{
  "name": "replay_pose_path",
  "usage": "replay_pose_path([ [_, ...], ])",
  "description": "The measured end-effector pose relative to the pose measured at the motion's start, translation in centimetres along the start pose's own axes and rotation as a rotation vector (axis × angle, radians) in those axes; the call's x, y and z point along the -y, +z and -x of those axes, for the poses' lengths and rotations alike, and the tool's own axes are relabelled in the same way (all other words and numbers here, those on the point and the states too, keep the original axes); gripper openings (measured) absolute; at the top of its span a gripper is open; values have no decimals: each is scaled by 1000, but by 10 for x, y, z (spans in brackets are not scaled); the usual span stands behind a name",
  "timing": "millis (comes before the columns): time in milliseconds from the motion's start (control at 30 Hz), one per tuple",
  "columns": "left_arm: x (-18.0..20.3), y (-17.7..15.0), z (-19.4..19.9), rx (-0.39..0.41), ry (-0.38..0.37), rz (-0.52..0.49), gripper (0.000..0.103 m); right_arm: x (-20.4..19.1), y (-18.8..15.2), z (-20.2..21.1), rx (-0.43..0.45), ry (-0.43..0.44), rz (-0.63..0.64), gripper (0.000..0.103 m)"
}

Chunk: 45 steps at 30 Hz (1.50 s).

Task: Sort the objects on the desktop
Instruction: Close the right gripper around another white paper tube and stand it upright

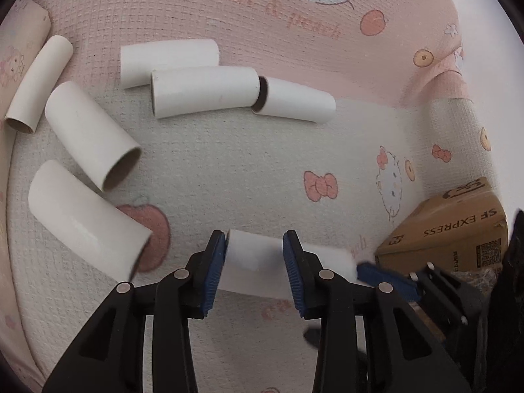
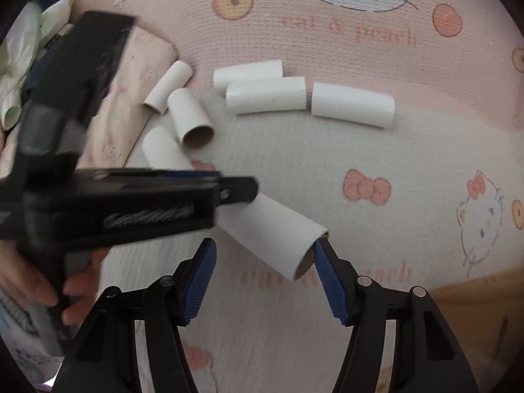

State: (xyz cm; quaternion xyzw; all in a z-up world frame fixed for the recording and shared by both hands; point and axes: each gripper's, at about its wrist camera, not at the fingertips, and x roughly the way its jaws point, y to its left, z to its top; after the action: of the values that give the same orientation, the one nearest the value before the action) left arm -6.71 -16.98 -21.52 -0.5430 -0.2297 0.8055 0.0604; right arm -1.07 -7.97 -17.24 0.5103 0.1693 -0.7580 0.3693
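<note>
Figure: sorting of paper tubes on a printed pink-and-white mat (image 1: pixel 229 170) that covers the table.

A cardboard box (image 1: pixel 458 229) stands at the mat's right edge in the left wrist view. Six loose white tubes (image 1: pixel 203 91) lie on their sides farther up the mat: three toward the left edge, three in a rough row at centre.

The tube in hand (image 1: pixel 252 262) is a short white cardboard cylinder, open-ended with a brown inner wall. By appearance it is very light and thin-walled, so it would likely crush under a hard squeeze and roll if released on its side. The sound grasp is judged to be across the curved wall near mid-length, with light pressure.

Left tool (image 1: pixel 254 255): jaws at a middling width, straddling one end of this tube; the left pad meets the wall, while contact on the right side is blurred and uncertain.

Right tool (image 2: pixel 265 278): jaws wide, nothing gripped. The tube's open far end (image 2: pixel 304 262) sits just beside the right pad, the body slanting away toward the left tool, which crosses this view from the left, held in a hand (image 2: pixel 75 291).
</note>
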Motion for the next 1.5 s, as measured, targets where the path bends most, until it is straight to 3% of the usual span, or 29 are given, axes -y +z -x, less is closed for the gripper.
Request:
replay_pose_path([
  [100,7,-2,-3,4,-25,-12,39,-5,-11,5,-17,22,24,60],
  [200,7,0,-2,21,29,-24,39,-5,-20,3,-36,-59,60,60],
  [433,-23,-4,18,67,-22,145,39,18,-26,2,-23,-46,-14,60],
  [633,-23,-19,23,73,-20,150,32,15,-18,-14,-27,-118,49,60],
  [767,-20,-27,16,35,-75,196,32,17,-11,-24,-34,-134,67,60],
  [933,-20,-32,0,-47,-111,258,34,28,-4,-36,-77,-78,8,59],
  [1000,-21,-34,-6,-64,-120,273,34,30,-3,-38,-76,-36,-19,54],
  [1067,-21,-34,-8,-52,-132,281,34,27,-3,-39,-79,-20,-12,45],
  [1167,-20,-30,-11,-43,-148,280,34,15,-6,-39,-91,-36,43,41],
  [1367,-21,-19,-15,-25,-153,267,34,3,-7,-45,-115,-4,73,40],
  [1500,-28,-17,-20,-22,-173,295,34,13,0,-51,-111,34,5,41],
])
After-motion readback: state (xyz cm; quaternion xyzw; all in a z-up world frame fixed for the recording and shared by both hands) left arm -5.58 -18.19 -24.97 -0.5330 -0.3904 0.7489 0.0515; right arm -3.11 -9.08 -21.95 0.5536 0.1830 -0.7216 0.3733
